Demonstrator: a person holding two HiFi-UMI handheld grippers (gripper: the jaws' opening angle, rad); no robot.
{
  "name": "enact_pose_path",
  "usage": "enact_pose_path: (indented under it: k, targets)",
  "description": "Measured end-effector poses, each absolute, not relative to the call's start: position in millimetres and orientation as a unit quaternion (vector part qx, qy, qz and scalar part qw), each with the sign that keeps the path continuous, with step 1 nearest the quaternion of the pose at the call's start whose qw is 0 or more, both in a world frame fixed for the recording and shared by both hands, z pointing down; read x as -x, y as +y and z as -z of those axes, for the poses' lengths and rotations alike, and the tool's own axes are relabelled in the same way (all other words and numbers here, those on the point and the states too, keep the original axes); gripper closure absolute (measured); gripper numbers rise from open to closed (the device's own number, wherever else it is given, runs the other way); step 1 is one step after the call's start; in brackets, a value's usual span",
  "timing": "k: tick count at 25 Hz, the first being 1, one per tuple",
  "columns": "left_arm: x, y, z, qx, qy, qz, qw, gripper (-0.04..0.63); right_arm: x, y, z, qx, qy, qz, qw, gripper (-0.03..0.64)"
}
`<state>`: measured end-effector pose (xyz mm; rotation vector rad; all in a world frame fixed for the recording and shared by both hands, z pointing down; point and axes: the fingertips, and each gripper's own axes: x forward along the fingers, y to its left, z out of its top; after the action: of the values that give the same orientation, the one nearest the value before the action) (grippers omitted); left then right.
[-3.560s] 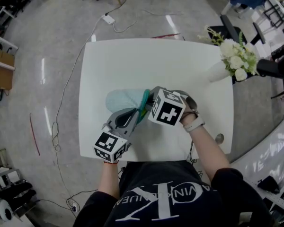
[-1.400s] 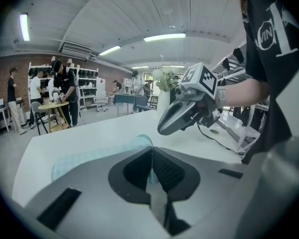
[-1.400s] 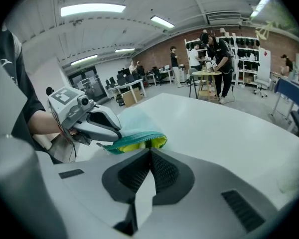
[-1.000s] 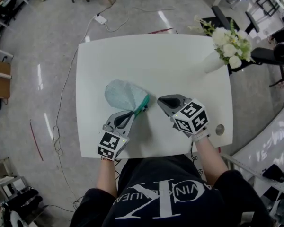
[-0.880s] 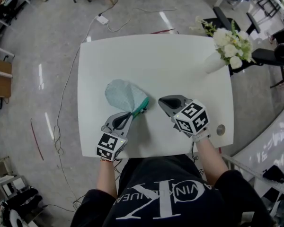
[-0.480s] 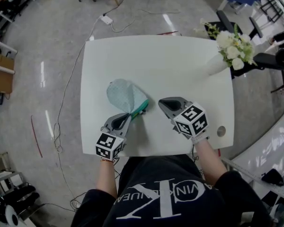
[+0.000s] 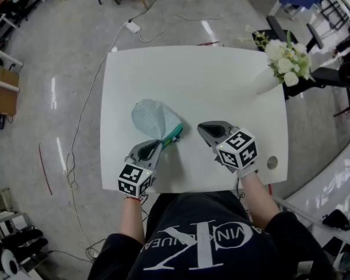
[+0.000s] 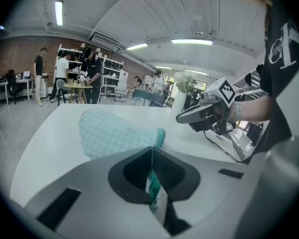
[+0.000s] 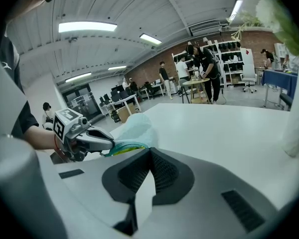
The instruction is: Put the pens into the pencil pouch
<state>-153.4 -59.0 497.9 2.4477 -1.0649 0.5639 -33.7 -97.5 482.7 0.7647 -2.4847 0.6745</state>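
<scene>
Pencil pouch [image 7: 154, 119] from the head view: pale mint check fabric with a teal zipper edge, lying a bit left of the table's [image 7: 221, 80] middle. Probably light, soft and floppy, so no point lifting by the cloth body; better pinched at the firmer zipper edge by the mouth.

Left gripper view: left gripper [image 8: 152, 151] fingers clamped right on that teal edge, toward the table's near side.

Right gripper view: right gripper [image 9: 150, 152] fingers pressed together on nothing, hovering over the table's near-middle. Something yellowish at the pouch mouth, can't tell if pens.
</scene>
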Motion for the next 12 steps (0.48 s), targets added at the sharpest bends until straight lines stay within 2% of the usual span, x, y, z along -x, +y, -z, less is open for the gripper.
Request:
enact_pose_path:
  k: [12]
  targets:
    - [154.6, -57.4, -497.2, -0.878, -0.379, -0.199, 0.212, 0.583, 34.9, -94.5, -484.8, -0.281, -0.899, -0.253, 0.22, 0.607]
